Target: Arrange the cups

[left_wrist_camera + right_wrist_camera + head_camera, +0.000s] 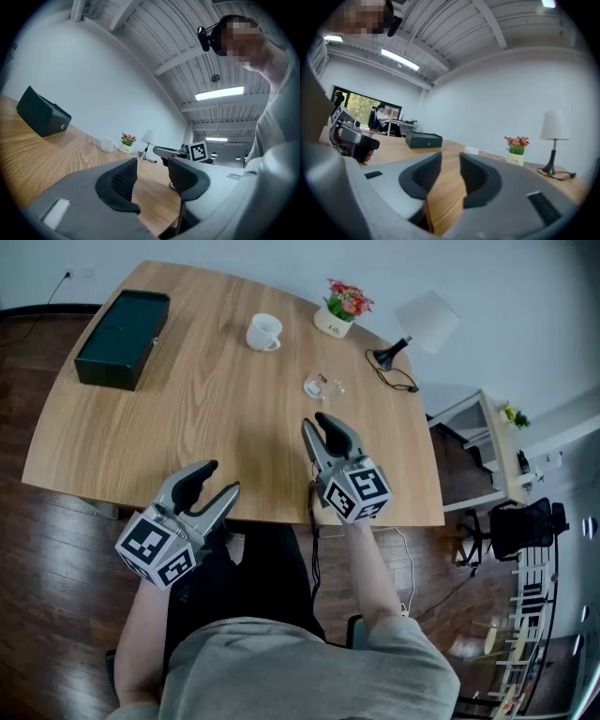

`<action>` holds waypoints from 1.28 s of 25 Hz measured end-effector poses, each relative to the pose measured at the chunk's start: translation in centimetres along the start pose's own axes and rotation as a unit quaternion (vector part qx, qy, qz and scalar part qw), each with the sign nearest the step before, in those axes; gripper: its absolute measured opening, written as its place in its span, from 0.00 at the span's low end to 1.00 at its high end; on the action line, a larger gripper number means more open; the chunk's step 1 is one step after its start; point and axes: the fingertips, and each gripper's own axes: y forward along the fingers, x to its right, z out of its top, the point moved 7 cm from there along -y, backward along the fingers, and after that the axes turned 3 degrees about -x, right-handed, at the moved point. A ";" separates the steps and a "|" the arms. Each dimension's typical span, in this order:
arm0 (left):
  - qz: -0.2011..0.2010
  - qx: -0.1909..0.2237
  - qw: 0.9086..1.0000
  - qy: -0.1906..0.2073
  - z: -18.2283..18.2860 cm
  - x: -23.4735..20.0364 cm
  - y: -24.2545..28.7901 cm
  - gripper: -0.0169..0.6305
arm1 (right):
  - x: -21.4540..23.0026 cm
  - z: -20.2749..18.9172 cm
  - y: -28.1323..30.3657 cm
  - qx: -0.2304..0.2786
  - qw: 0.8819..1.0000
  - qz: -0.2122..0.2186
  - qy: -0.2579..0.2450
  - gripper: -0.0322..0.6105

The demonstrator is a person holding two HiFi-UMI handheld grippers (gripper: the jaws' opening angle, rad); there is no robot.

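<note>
The right gripper (450, 163) hides most of the white cup (471, 150).

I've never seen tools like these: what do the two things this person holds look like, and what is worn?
The left gripper and right gripper are grey, with curved fingers lined in ribbed black. Each carries a cube of black-and-white square markers. The person wears a grey short-sleeved shirt.

A dark green box (123, 325) lies near the far left corner of the wooden table (141, 427). A pot of red flowers (342, 307) sits at the far edge. At the far right corner stands a white-shaded lamp (427, 322), its black cable (401, 381) looped beside it.
</note>
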 end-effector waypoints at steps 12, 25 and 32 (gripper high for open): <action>-0.009 -0.018 1.000 -0.020 -0.5 0.4 -0.4 0.33 | 5.6 -0.1 18.8 -0.186 0.980 -0.062 -0.041 0.29; -0.021 0.016 0.995 -0.096 0.1 -0.8 -1.1 0.32 | 8.8 -4.3 24.4 -0.257 0.962 -0.088 -0.037 0.19; -0.022 0.022 0.994 -0.106 0.2 -1.2 -1.1 0.33 | 8.1 -3.3 23.9 -0.203 0.978 -0.031 0.039 0.15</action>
